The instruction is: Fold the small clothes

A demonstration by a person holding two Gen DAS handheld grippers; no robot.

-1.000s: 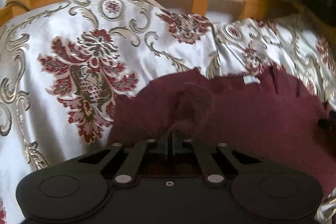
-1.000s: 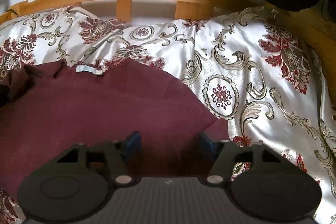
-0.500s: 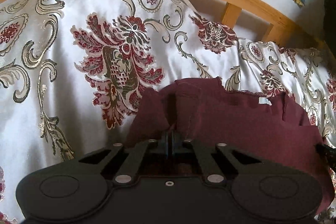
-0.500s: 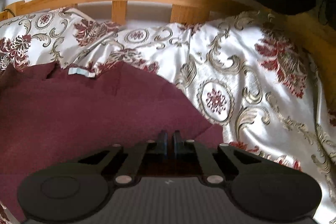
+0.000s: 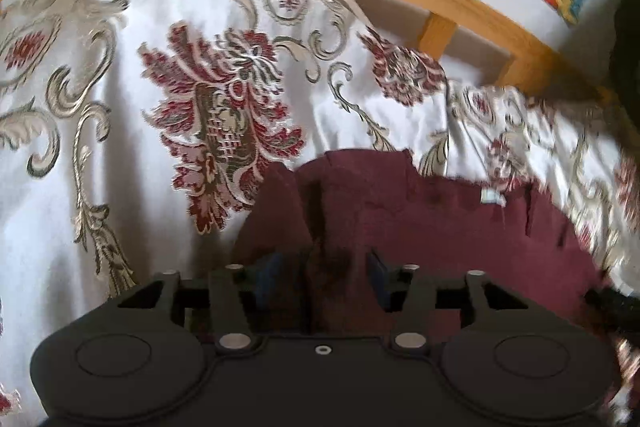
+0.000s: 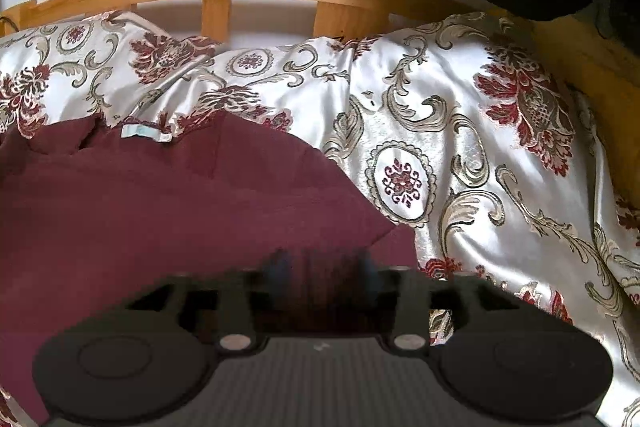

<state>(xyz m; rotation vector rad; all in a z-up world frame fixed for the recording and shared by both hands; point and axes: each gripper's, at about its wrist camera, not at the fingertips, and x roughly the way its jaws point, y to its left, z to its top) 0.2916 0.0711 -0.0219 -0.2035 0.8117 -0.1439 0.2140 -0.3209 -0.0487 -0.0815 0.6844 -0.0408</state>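
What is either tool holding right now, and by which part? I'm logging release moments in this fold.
Nothing is held. Both the left tool and the right tool are open over the maroon garment, which lies on the bedspread.

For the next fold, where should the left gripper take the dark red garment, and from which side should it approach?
Probably at the raised fold on the left edge of the dark red garment. It stands up from the bedspread, so fingers could close across it. The open left gripper sits just before it; coming straight forward and low should work.
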